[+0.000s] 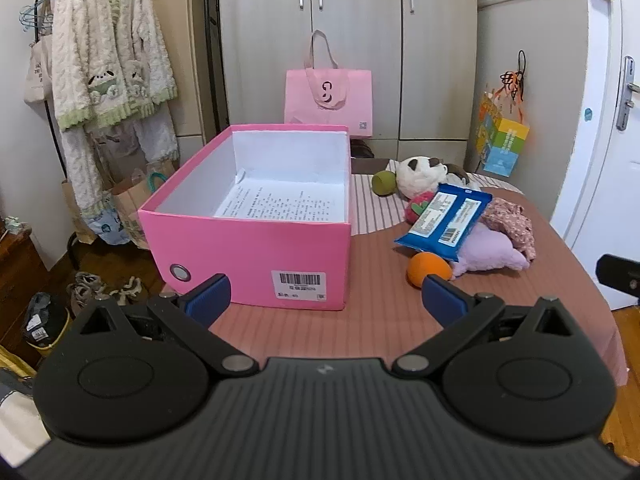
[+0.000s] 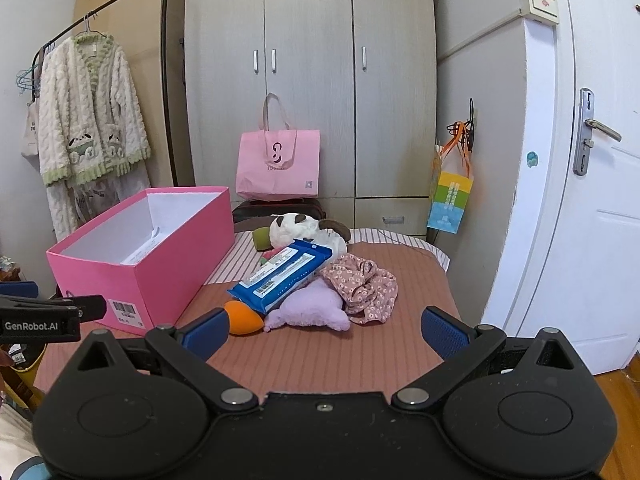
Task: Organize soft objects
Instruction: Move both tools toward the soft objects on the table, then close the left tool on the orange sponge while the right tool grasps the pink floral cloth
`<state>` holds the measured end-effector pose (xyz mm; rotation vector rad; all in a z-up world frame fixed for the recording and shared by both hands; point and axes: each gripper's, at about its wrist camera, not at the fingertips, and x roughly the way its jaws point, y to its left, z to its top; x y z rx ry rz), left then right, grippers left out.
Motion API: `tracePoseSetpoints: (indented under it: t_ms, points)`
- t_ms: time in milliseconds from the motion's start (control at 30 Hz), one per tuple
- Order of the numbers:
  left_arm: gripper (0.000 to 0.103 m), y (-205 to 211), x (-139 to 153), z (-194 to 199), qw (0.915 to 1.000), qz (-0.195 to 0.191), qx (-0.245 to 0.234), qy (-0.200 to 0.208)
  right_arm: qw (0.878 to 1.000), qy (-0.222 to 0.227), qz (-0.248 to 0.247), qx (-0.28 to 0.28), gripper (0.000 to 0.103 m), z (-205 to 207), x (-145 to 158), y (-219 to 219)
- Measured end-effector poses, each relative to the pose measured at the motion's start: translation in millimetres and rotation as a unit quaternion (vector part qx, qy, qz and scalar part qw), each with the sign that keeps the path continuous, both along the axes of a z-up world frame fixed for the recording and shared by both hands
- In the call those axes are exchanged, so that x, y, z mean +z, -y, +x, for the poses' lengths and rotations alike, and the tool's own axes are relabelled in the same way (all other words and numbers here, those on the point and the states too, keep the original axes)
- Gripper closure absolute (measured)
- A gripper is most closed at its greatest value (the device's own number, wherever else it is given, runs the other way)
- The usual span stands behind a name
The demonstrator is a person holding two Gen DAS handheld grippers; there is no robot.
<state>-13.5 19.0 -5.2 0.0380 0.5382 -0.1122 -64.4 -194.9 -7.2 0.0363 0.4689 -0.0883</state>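
An open pink box (image 1: 256, 240) stands on the table (image 1: 320, 340) with a printed sheet inside; it also shows in the right wrist view (image 2: 132, 276). Right of it lies a pile: a panda plush (image 1: 420, 174), a blue wipes pack (image 1: 444, 220), a floral cloth (image 1: 516, 224), a purple plush (image 1: 488, 254) and an orange plush piece (image 1: 428, 268). The pile shows in the right wrist view too: wipes pack (image 2: 280, 276), purple plush (image 2: 312, 308), floral cloth (image 2: 364, 284). My left gripper (image 1: 326, 298) is open and empty before the box. My right gripper (image 2: 324, 330) is open and empty, short of the pile.
A pink tote bag (image 1: 328, 100) leans on the wardrobe (image 1: 348, 40) behind the table. A robe hangs on a rack (image 1: 108, 60) at left, with paper bags and shoes on the floor below. A white door (image 2: 592, 200) stands at right.
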Motion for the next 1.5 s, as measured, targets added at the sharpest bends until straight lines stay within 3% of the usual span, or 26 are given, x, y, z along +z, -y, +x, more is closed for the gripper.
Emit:
tracePoseSetpoints:
  t_ms: [400,567,700,1267,1400,1500]
  points:
    - [0.0,-1,-4,1,1.0,-0.001,0.0,0.0,1.0,-0.008,0.001,0.0,0.0,2,-5,-3]
    - [0.0,-12,-9,-4,0.9989,-0.043,-0.016,0.006,1.0,-0.009,0.0,0.003,0.0,2,-4,-3]
    - [0.0,-14,-10,-7,0.9984,-0.05,-0.018,0.017,1.0,-0.011,-0.004,0.004,0.0,2,-5,-4]
    - [0.0,-10,-2,-22,0.997,-0.029,-0.016,0.07,0.999,-0.009,-0.033,0.002,0.0,-4,-10,-10]
    - [0.0,-11,0,-19,0.9961,-0.046,-0.023,0.072,0.999,0.008,-0.037,0.012,0.0,-9,-7,-11]
    - [0.0,-8,0,-14,0.9957,-0.048,-0.024,0.076,0.997,0.055,-0.034,0.032,0.0,-17,-3,-10]
